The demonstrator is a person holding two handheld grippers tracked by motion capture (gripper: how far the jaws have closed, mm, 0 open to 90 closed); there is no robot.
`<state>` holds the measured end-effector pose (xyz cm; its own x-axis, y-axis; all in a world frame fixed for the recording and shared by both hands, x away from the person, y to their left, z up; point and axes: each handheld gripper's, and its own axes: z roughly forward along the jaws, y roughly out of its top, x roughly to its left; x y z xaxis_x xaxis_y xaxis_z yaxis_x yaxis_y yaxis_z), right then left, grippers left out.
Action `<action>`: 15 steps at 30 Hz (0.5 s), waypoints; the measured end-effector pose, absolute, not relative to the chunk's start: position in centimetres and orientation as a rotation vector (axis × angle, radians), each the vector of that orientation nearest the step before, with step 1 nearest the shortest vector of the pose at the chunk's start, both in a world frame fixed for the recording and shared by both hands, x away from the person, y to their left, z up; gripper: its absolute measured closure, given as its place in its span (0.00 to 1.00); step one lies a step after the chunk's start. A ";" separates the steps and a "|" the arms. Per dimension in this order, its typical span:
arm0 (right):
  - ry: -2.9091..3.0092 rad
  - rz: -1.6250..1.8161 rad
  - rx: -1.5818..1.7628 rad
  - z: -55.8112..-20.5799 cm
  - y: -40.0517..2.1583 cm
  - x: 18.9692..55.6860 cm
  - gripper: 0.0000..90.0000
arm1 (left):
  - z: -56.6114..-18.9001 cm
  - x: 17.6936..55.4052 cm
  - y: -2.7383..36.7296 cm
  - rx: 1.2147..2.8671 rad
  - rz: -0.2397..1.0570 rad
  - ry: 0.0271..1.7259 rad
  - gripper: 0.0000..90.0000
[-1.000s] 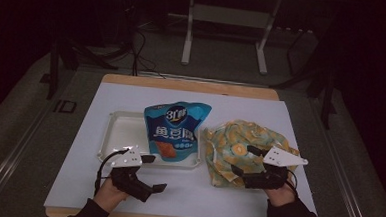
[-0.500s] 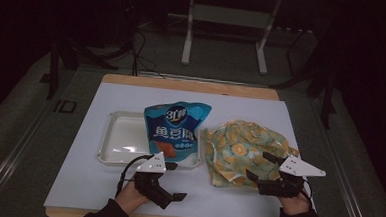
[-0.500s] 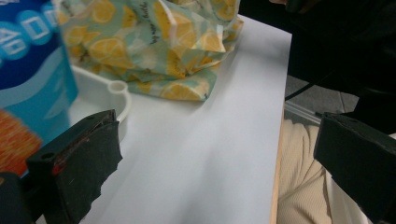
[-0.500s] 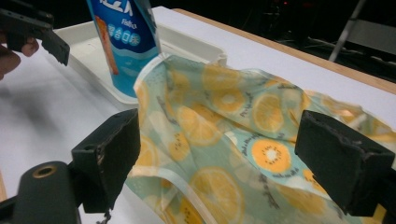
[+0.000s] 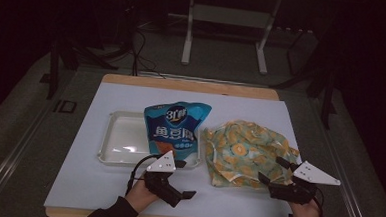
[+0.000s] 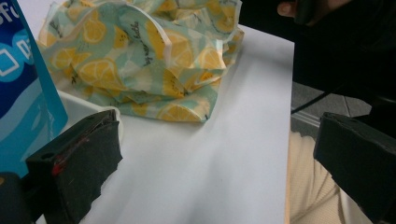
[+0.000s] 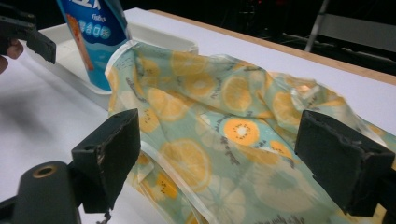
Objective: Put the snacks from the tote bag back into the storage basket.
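Note:
A crumpled fruit-print cloth [image 5: 246, 151] lies right of centre on the white table cover. A blue snack bag [image 5: 175, 130] rests with its lower end in a white tray [image 5: 119, 144]. My left gripper [image 5: 186, 179] stands open near the front edge, below the tray's right corner and pointing toward the cloth [image 6: 140, 60]. Nothing sits in my left gripper [image 6: 219, 158], only bare table. My right gripper [image 5: 273, 170] is open at the cloth's front right edge. Its view has the right gripper [image 7: 229, 154] framing the cloth [image 7: 224, 126] without touching it.
The wooden table edge [image 5: 192, 86] runs along the back. The tray rim [image 6: 88, 105] and blue bag [image 6: 23, 84] sit just beside my left jaw. The other hand [image 6: 327, 28] shows at the left gripper view's top right. A metal stand [image 5: 225, 20] is on the floor behind.
My left gripper has slid right along the front edge, toward the cloth. My right gripper has drawn back to the right and toward the front, off the cloth. Both stay open.

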<state>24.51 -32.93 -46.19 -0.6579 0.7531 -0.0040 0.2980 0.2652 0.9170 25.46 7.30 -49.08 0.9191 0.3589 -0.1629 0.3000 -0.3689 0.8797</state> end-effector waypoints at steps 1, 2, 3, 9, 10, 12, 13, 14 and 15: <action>2.090 1.378 0.955 -46.2 -33.1 24.4 0.16 | -49.1 25.5 7.2 1.977 0.075 0.475 0.01; 2.085 1.382 0.956 -46.3 -33.2 24.2 0.16 | -49.2 25.5 7.2 1.973 0.070 0.473 0.01; 2.080 1.382 0.952 -46.4 -33.3 24.1 0.16 | -49.2 25.6 7.1 1.967 0.072 0.478 0.01; 2.057 1.365 0.972 -46.9 -33.6 23.9 0.15 | -49.7 25.8 6.8 1.941 0.073 0.487 0.01; 2.054 1.365 0.972 -46.9 -33.6 23.9 0.15 | -49.8 25.8 6.8 1.940 0.075 0.483 0.01; 2.044 1.380 0.971 -46.8 -33.6 23.9 0.15 | -50.0 25.7 6.8 1.954 0.085 0.482 0.01; 2.039 1.385 0.973 -46.8 -33.6 23.9 0.15 | -50.1 25.7 6.8 1.950 0.077 0.483 0.01; 2.034 1.390 0.972 -46.8 -33.7 23.9 0.15 | -50.1 25.7 6.8 1.950 0.073 0.485 0.01; 2.027 1.394 0.972 -46.8 -33.7 23.9 0.15 | -50.2 25.7 6.8 1.951 0.082 0.487 0.01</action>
